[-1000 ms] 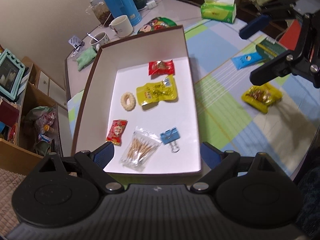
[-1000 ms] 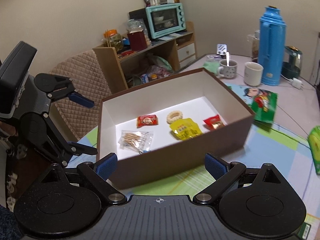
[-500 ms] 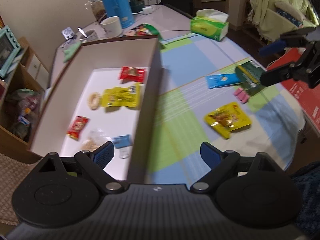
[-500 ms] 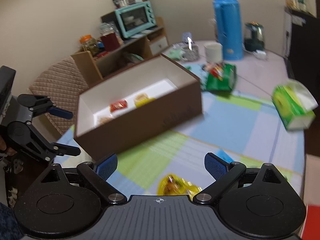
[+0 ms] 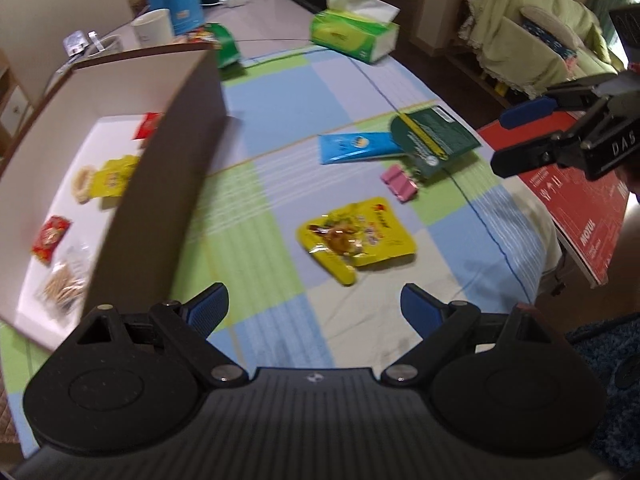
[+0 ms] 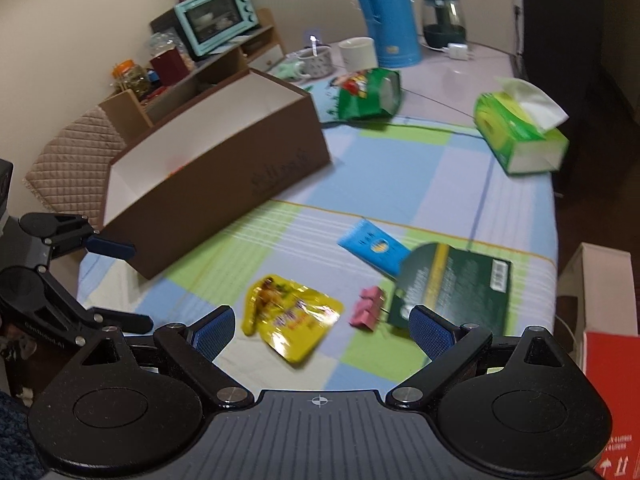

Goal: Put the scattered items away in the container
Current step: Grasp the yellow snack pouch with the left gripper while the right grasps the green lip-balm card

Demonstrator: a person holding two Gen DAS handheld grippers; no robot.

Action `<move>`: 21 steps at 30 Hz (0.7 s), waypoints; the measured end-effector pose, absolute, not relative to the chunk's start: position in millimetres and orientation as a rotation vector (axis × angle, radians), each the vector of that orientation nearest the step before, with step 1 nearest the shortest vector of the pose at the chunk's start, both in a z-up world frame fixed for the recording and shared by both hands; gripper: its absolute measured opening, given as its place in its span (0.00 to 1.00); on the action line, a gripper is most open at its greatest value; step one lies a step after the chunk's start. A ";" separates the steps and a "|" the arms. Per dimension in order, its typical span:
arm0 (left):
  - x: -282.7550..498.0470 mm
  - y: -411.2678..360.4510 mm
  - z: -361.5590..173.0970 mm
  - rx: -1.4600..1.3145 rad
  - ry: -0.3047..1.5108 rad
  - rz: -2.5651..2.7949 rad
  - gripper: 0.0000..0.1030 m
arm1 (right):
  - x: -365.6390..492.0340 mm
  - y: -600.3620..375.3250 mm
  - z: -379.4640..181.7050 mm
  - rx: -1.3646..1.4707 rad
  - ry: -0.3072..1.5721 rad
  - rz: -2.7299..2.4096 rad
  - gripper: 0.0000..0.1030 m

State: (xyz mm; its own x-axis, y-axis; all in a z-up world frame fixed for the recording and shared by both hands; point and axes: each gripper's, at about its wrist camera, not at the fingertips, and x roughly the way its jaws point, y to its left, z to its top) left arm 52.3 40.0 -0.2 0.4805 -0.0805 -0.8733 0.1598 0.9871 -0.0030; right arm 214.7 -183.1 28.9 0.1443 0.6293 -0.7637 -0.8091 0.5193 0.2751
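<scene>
A brown box (image 5: 168, 196) (image 6: 224, 184) with a white inside holds several small snack packets. Loose on the checked cloth lie a yellow snack pouch (image 5: 356, 236) (image 6: 290, 322), a pink binder clip (image 5: 398, 182) (image 6: 366, 308), a blue packet (image 5: 356, 147) (image 6: 374, 246) and a dark green packet (image 5: 434, 140) (image 6: 452, 284). My left gripper (image 5: 314, 310) is open and empty, just short of the yellow pouch. My right gripper (image 6: 322, 330) is open and empty too, its blue pads either side of the pouch and clip; in the left wrist view it (image 5: 516, 140) hangs at the right edge.
A green tissue box (image 5: 354, 34) (image 6: 520, 136), a green snack bag (image 6: 368, 94), a white mug (image 6: 358, 52) and a blue thermos (image 6: 386, 12) stand at the table's far end. A red board (image 5: 584, 208) leans off the right edge. A padded chair (image 6: 76, 152) stands beyond the box.
Both views have swung from the box to the loose items on the cloth. Both grippers now hover close to the yellow pouch. They stay open and empty.
</scene>
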 end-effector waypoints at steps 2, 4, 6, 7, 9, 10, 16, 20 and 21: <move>55.7 32.0 -10.0 0.103 1.061 -0.172 0.88 | 217.4 -189.1 25.5 -0.213 0.984 1.032 0.93; 59.7 23.8 -19.8 0.135 1.064 -0.199 0.88 | 219.8 -194.4 22.7 -0.202 0.997 1.014 0.93; 63.9 15.6 -29.2 0.183 1.063 -0.231 0.88 | 222.3 -199.2 20.0 -0.191 1.009 0.996 0.93; 66.2 11.2 -33.6 0.216 1.060 -0.247 0.88 | 223.6 -201.6 18.8 -0.186 1.015 0.987 0.93; 71.7 2.9 -41.8 0.288 1.050 -0.280 0.88 | 226.5 -206.6 16.3 -0.176 1.026 0.967 0.93; 74.7 -1.1 -45.9 0.327 1.042 -0.297 0.88 | 227.8 -208.9 15.3 -0.171 1.032 0.958 0.93; 95.2 -23.4 -73.8 0.549 1.016 -0.411 0.88 | 235.0 -220.7 10.4 -0.133 1.059 0.910 0.93; 108.8 -31.0 -92.2 0.638 1.016 -0.471 0.88 | 239.6 -226.5 8.0 -0.108 1.076 0.879 0.93; 113.3 -30.1 -95.3 0.634 1.023 -0.475 0.88 | 240.9 -227.6 7.3 -0.102 1.080 0.872 0.93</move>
